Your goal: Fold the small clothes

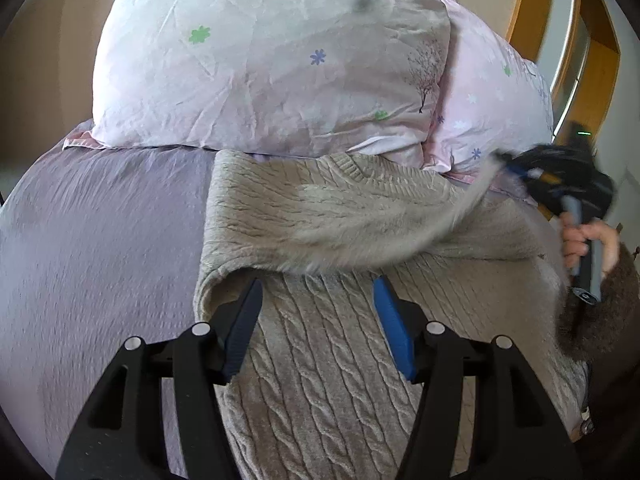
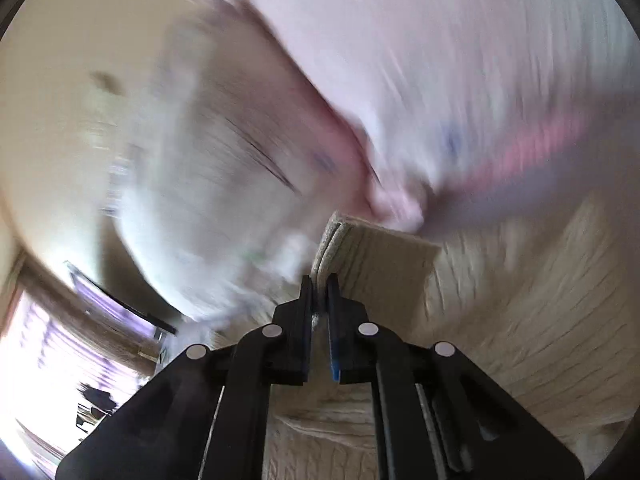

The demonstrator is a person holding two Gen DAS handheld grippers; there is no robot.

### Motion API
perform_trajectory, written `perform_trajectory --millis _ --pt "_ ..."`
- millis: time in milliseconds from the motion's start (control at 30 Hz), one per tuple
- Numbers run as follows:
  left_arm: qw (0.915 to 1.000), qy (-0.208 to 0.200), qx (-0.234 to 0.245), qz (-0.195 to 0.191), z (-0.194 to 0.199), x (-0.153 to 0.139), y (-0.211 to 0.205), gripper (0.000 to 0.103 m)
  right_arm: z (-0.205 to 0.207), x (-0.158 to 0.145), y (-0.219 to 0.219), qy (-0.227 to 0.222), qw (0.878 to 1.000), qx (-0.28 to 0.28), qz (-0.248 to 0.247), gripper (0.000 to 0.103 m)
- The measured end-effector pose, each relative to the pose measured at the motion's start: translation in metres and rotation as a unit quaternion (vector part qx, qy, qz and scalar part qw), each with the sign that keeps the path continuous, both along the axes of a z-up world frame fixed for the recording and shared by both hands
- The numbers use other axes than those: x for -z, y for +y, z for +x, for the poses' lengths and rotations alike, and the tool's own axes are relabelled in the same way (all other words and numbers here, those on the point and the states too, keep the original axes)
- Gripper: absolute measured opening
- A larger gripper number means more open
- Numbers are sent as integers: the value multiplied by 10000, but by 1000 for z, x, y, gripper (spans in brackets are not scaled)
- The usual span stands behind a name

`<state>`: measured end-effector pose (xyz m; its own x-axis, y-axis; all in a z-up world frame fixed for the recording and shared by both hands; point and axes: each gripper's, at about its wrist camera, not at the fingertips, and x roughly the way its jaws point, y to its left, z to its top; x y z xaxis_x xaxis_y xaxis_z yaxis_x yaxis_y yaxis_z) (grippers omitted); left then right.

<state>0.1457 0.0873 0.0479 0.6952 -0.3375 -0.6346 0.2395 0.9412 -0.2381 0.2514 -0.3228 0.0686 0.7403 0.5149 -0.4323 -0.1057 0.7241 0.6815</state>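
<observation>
A beige cable-knit sweater (image 1: 316, 344) lies on the lilac bed sheet (image 1: 100, 232), its upper part folded over toward the pillows. My left gripper (image 1: 318, 284) is open, its jaws spread just above the knit, holding nothing. My right gripper (image 2: 320, 280) is shut on a ribbed edge of the sweater (image 2: 372, 256) and lifts it; that view is motion-blurred. In the left wrist view the right gripper (image 1: 560, 184) shows blurred at the right, pulling a sleeve (image 1: 400, 232) of the sweater across.
Two pale pink flowered pillows (image 1: 272, 68) are stacked behind the sweater. A wooden door frame (image 1: 540, 12) stands at the far right. A window (image 2: 60, 344) shows at lower left in the right wrist view.
</observation>
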Motion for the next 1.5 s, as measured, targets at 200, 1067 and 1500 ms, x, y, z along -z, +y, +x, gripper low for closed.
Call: perform_trajectory --millis 200,1067,1500 --pt "10000 -10 -5 -90 -18 -4 4 58 -50 37 -45 993 9917 549 -604 9" --pt "9887 1051 153 -1058 -189 31 34 41 -292 89 -77 1087 9883 -981 429 26" --pt "9850 510 495 -1571 -133 -10 41 9 -235 20 -84 -319 9881 -1044 1080 9"
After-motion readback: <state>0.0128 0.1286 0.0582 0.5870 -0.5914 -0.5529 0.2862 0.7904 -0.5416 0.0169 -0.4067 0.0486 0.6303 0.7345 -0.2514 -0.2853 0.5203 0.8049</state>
